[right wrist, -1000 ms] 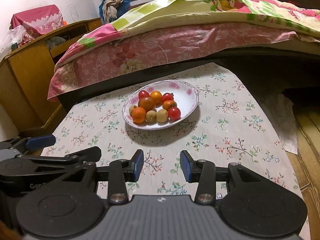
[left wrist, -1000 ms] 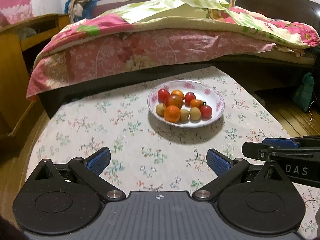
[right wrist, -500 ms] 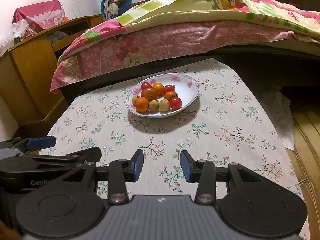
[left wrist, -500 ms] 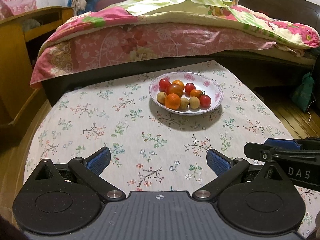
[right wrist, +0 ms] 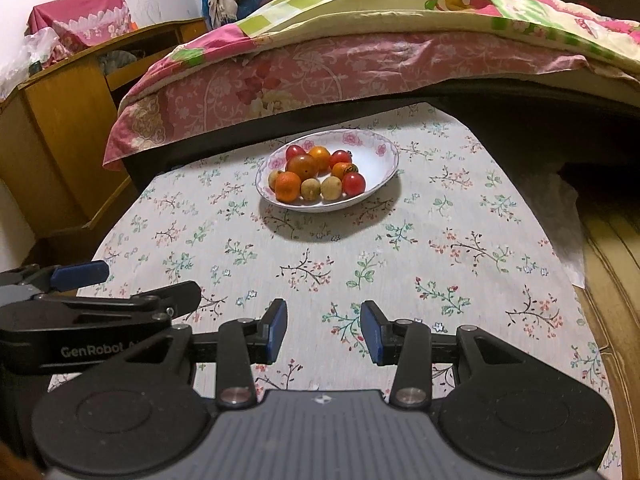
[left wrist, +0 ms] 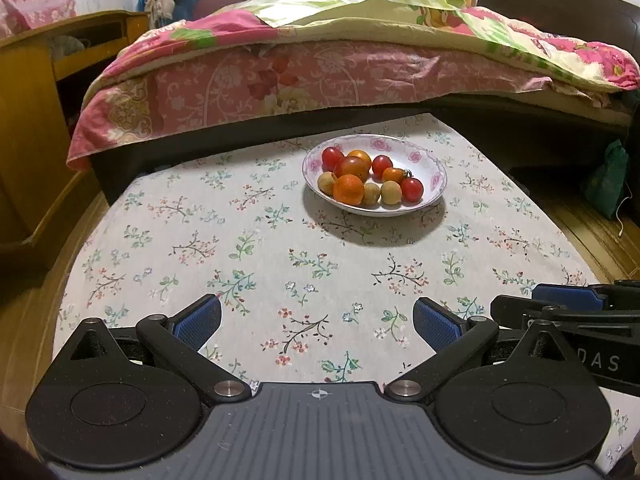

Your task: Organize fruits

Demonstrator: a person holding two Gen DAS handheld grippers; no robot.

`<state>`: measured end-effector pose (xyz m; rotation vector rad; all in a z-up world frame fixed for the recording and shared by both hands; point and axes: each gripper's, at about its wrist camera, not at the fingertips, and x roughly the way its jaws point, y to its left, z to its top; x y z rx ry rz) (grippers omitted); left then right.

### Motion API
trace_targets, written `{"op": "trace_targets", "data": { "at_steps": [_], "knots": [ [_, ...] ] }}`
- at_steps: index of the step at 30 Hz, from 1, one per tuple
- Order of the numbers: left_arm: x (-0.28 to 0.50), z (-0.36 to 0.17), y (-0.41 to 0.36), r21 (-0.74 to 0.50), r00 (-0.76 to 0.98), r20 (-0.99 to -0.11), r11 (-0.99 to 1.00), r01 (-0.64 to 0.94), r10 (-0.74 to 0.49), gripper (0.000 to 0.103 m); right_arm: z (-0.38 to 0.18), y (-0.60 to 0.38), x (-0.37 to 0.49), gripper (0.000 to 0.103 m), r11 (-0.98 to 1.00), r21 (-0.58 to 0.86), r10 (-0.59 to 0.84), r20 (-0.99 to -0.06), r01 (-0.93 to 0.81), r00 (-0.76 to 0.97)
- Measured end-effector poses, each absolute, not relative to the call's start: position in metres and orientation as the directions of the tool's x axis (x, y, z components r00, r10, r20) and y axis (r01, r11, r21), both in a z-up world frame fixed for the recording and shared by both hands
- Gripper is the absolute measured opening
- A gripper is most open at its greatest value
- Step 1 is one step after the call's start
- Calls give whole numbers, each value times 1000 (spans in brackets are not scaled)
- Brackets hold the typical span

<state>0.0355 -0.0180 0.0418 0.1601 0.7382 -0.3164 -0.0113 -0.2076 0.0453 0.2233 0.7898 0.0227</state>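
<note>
A white bowl with pink flowers (left wrist: 426, 162) (right wrist: 378, 158) stands on the floral tablecloth (left wrist: 280, 264), toward the far side. It holds a tangerine (left wrist: 349, 189) (right wrist: 288, 187), red cherry tomatoes (left wrist: 412, 189) (right wrist: 353, 183), tan longans (left wrist: 391, 192) (right wrist: 331, 188) and other small fruit. My left gripper (left wrist: 316, 316) hovers over the near part of the cloth, open wide and empty. Beside it, my right gripper (right wrist: 324, 316) is open with a narrower gap and nothing between its blue pads (right wrist: 278, 330). Each gripper shows in the other's view: right gripper (left wrist: 560, 300), left gripper (right wrist: 80, 274).
A bed with a pink floral quilt (left wrist: 320, 72) runs along the table's far edge. A wooden desk (left wrist: 36, 120) stands at the left. On the wooden floor to the right are a green bag (left wrist: 608, 178) and a white sheet (right wrist: 568, 208).
Both grippers have drawn back a little from the bowl, so it looks smaller and more cloth shows in front of it. The jaws have not changed.
</note>
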Motion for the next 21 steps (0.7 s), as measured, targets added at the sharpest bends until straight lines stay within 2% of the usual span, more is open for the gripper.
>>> {"op": "trace_targets", "data": {
  "at_steps": [21],
  "knots": [
    [30, 37, -16, 42, 692, -692, 945, 323, -206, 103, 39, -202, -15, 40, 979, 195, 98, -723, 66, 684]
  ]
}}
